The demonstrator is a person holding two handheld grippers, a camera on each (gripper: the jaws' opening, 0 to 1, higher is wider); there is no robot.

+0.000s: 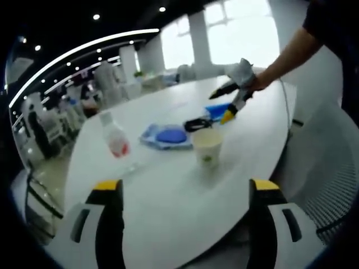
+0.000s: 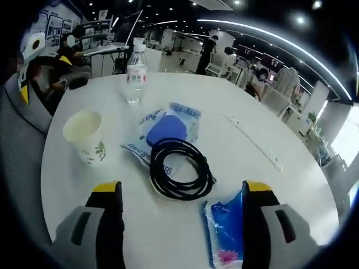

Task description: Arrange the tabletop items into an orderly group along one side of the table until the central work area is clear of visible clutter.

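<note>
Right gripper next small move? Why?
Probably ease the right gripper down onto the coiled black cable. It lies directly ahead between the open fingers, overlapping the blue-printed packet mid-table. The paper cup and water bottle stand apart.

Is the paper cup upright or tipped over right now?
Upright: the paper cup stands on its base on the table, open mouth up.

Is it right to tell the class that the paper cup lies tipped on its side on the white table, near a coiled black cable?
Not quite. The paper cup stands upright on the white table, as the right gripper view shows. The coiled black cable does lie near it.
</note>
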